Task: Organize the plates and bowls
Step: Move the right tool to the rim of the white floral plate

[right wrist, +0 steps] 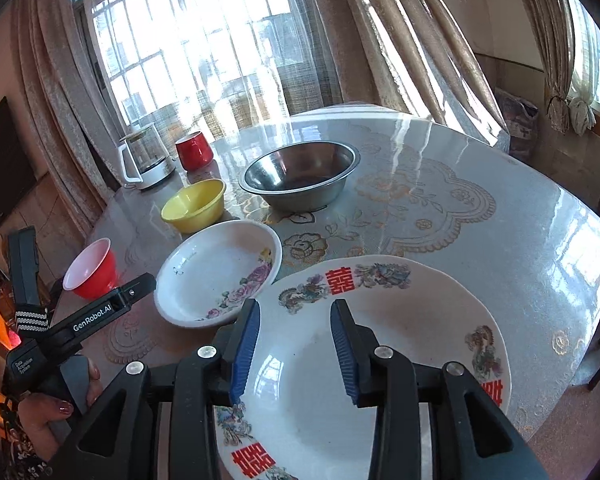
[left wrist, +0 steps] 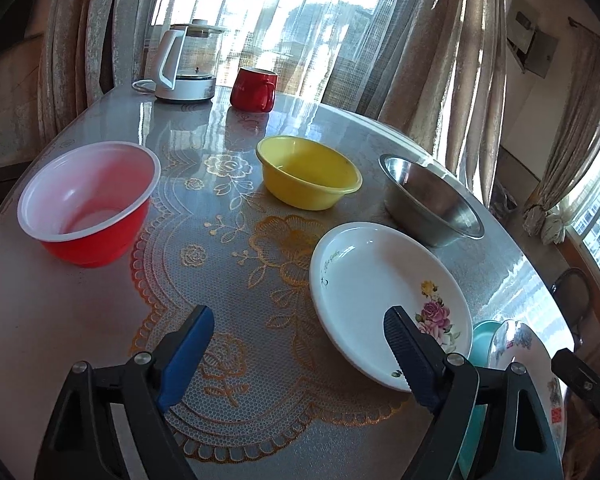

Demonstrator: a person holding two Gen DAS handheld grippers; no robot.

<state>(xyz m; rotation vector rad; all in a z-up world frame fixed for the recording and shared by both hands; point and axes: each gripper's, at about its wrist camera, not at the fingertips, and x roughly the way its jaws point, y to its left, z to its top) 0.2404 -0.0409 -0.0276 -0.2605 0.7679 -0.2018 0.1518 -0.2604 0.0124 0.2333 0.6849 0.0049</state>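
In the left wrist view my left gripper stands open wide, low over the table with nothing between its jaws. Its right finger overlaps the near rim of a white rose-printed plate. Beyond stand a red bowl, a yellow bowl and a steel bowl. My right gripper hovers partly open over a large plate with red characters; the plate's well shows in the gap. That plate overlaps a teal plate.
A glass kettle and a red mug stand at the table's far edge by the curtained window. The round table has a glossy lace-patterned top. A person's hand holds the left gripper's handle.
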